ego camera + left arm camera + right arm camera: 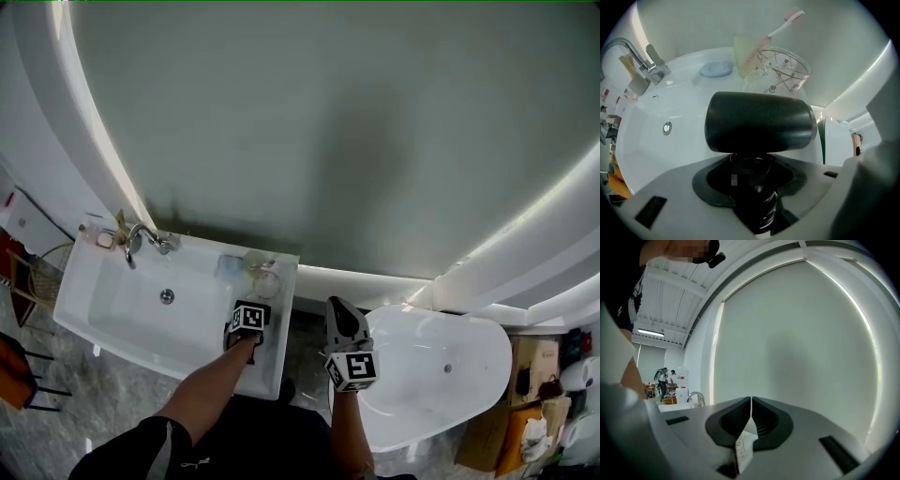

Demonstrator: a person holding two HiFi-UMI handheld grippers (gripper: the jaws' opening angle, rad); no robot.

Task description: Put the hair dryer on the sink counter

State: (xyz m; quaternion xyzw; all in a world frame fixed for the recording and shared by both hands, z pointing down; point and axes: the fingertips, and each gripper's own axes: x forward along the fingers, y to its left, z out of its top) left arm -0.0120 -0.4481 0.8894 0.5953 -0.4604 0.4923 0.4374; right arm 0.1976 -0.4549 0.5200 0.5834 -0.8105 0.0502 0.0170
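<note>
The left gripper [750, 161] has its fingers clenched on the handle of the black hair dryer [759, 123]. The handle runs straight up into the fingers, along the gripper's own line. The barrel lies crosswise just past the fingertips, with its long axis running left to right in the left gripper view.

In the head view this gripper [248, 319] points down over the desk [283, 314], the flat strip to the right of the basin. It is close to the front edge, so the dryer sits directly between the fingers and the desk surface. Whether the barrel already touches the white surface cannot be told, because the gripper hides the gap.

Beyond the barrel, toward the wall, stand a glass cup [780, 70] with a pink toothbrush [787, 21] and a blue soap dish [716, 69]. The faucet [633, 51] is off to the left. Judging from this, the dryer should go straight down or slightly toward the front, which keeps the barrel short of the cup.

The right gripper [751, 404] is farther off, held level between the sink and the bathtub [441, 366]. Its fingers are pressed together, with only a small white paper tag [743, 446] in the seam. The left hand is clearly the one placed for this move.
</note>
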